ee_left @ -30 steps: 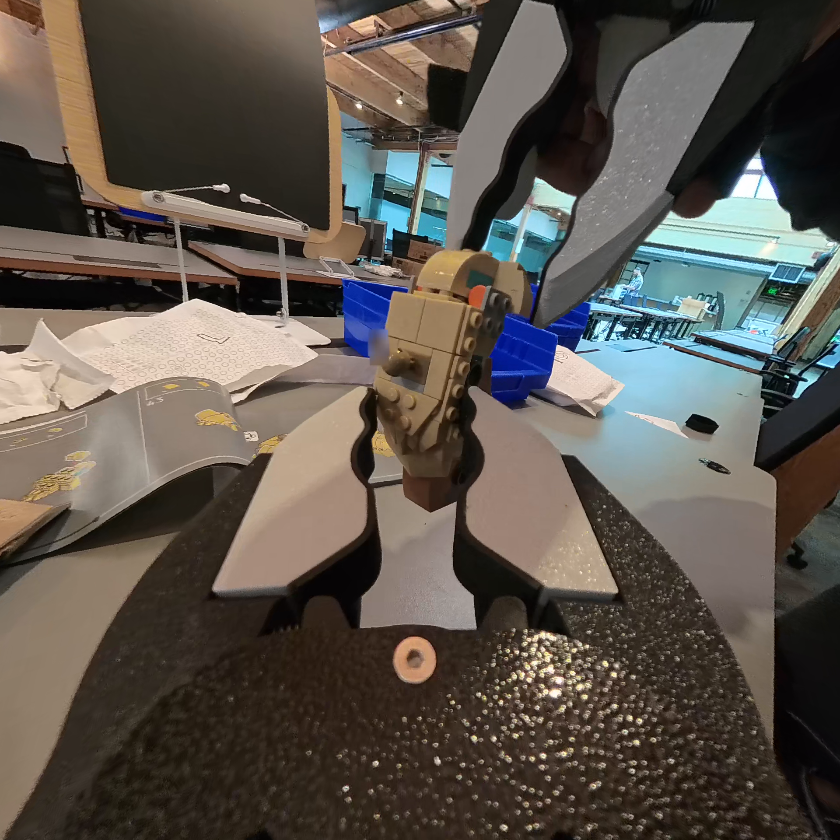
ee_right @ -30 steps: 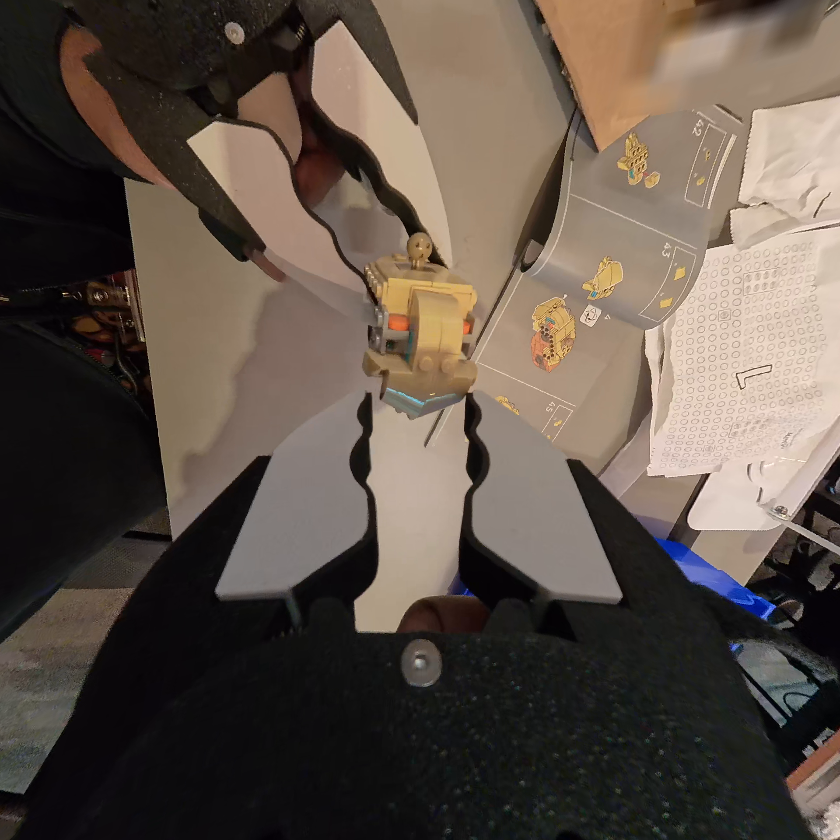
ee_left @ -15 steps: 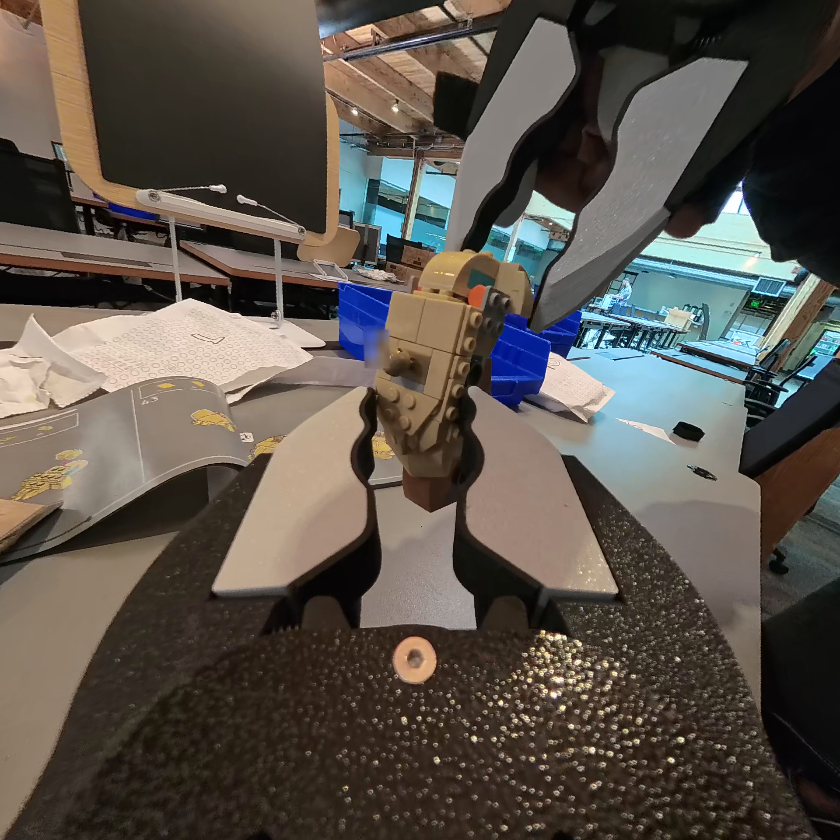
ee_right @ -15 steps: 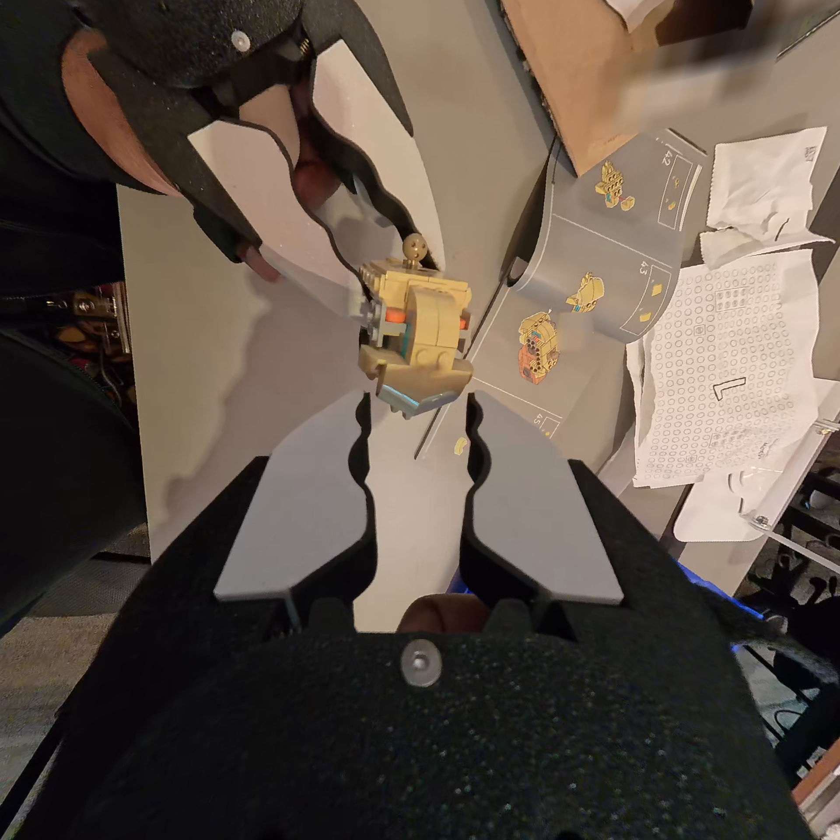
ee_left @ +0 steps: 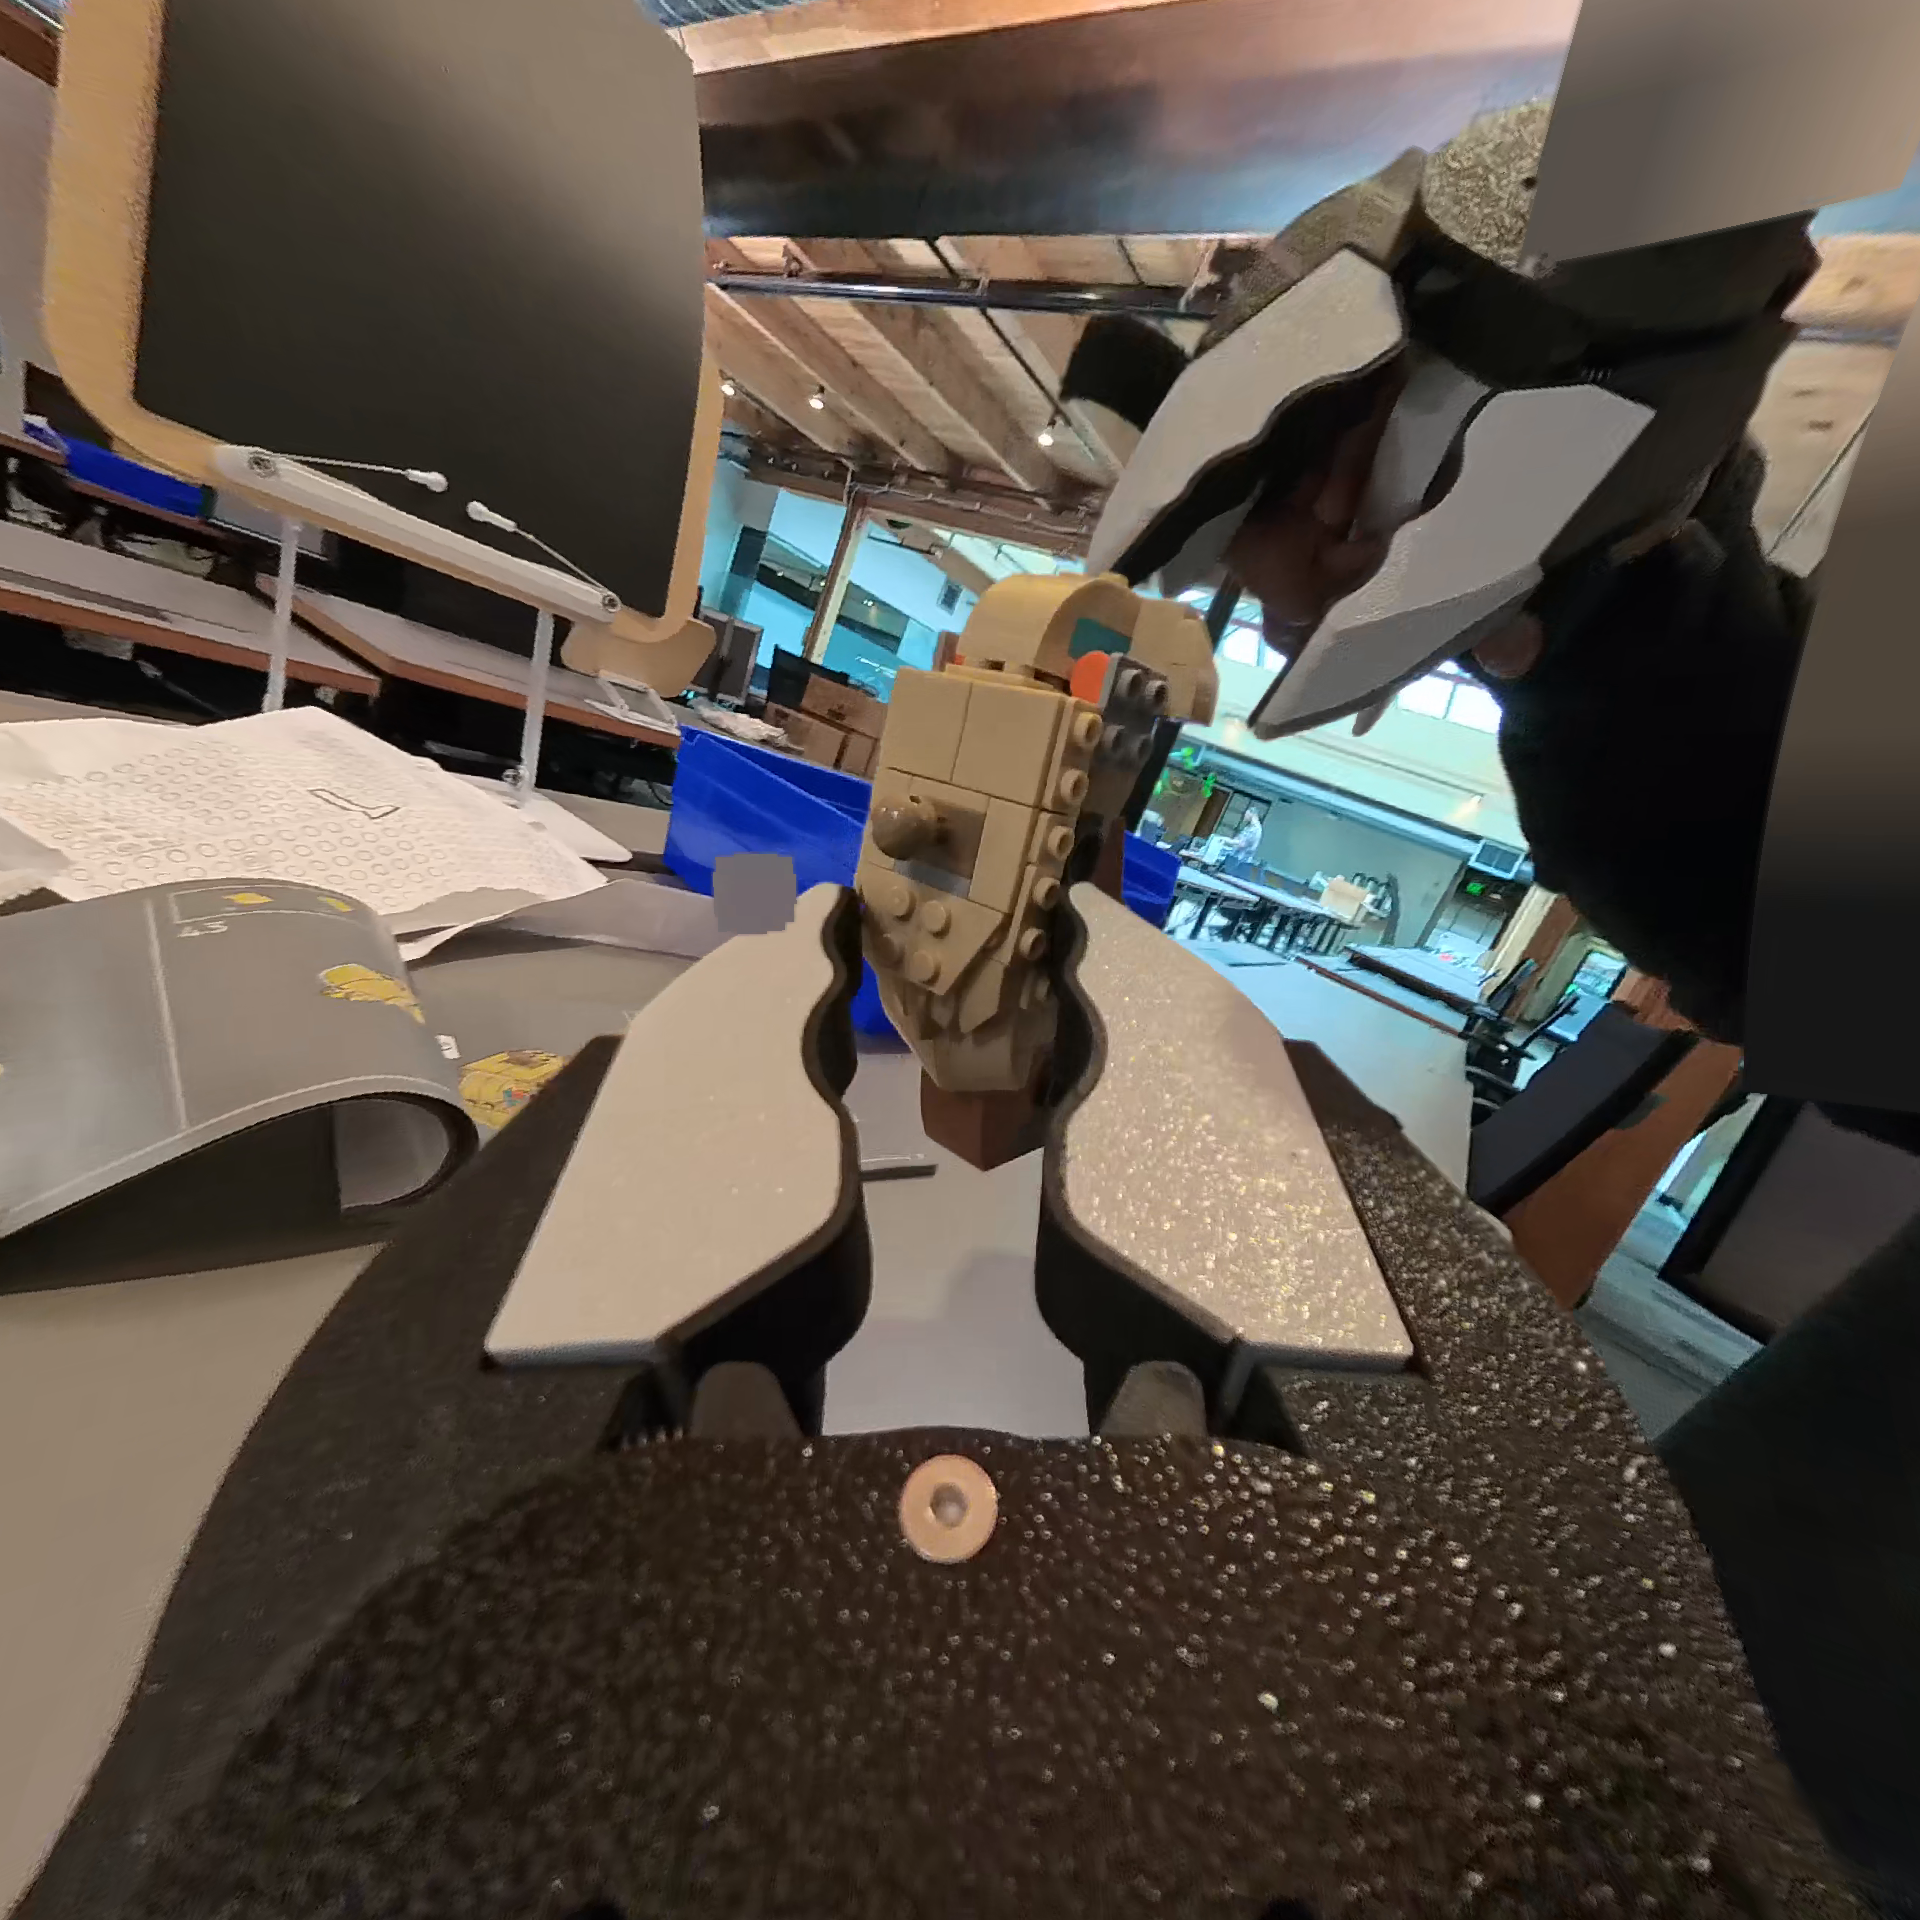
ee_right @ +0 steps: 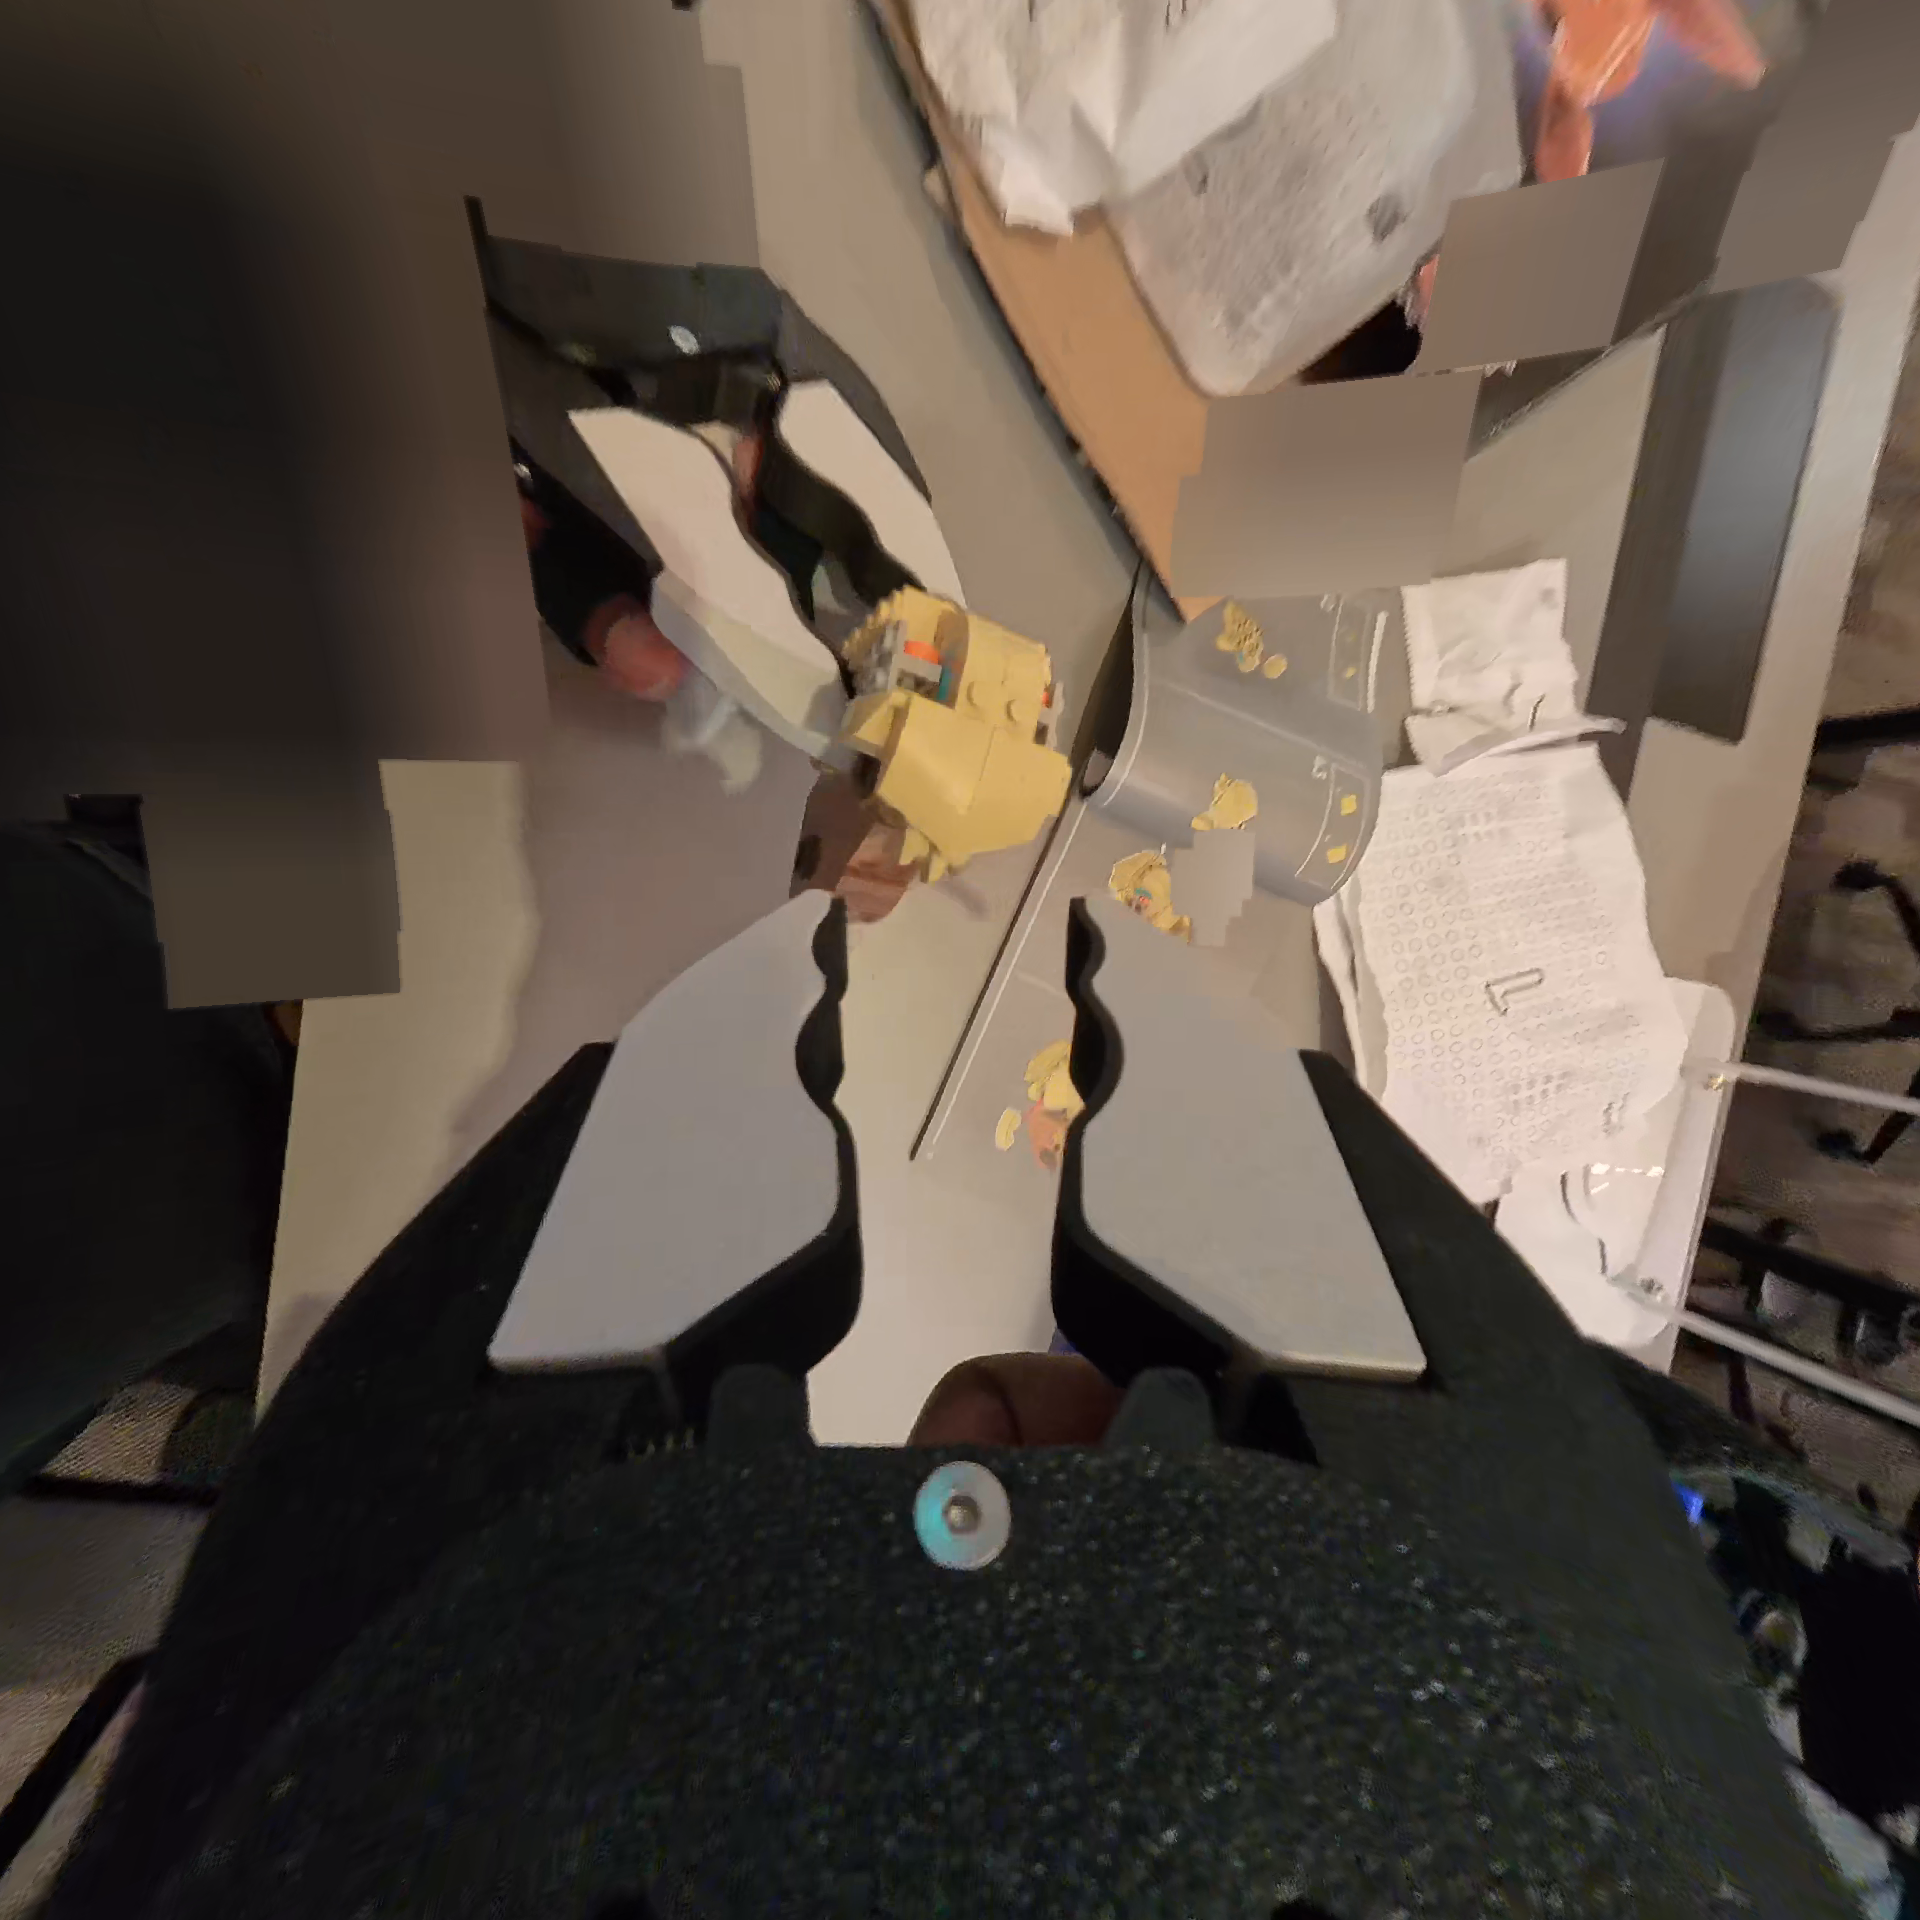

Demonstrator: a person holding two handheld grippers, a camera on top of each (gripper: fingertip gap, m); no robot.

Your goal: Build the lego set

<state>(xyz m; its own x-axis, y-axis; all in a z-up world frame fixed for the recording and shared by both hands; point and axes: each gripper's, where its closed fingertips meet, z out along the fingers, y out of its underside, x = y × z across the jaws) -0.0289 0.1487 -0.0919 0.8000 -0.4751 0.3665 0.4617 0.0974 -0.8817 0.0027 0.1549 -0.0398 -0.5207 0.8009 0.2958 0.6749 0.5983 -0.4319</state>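
Centre of the left wrist view: my left gripper point(ee_left: 951, 987) pinches a tan brick model point(ee_left: 987, 821) by its narrow lower end, both pads pressed against the studded sides. Model stands upright above the jaws, clear of the desk point(ee_left: 156, 1403). Holding it low leaves the rounded top, with its orange and teal bits, exposed from above. A dark brown piece pokes out under the model, between the fingers.

Upper right of that frame: my right gripper point(ee_left: 1205, 613) hangs tips-down, one fingertip just at the model's crown; I cannot tell whether it touches. Its fingers are spread with nothing between them. In the right wrist view the same gripper point(ee_right: 951, 914) shows empty jaws, the model point(ee_right: 966, 769) just above the tips at frame centre, tilted, with the left gripper's fingers point(ee_right: 727, 613) reaching in from upper left.

Right of centre in the right wrist view: grey instruction booklet point(ee_right: 1247, 748) lies open and curled on the desk, close at hand and face up so its pages can be seen. White perforated paper sheet point(ee_right: 1507, 966) lies beyond it at right; a cardboard box point(ee_right: 1081, 343) sits upper centre, blurred. Blue bin point(ee_left: 769, 810) sits behind the model in the left view.
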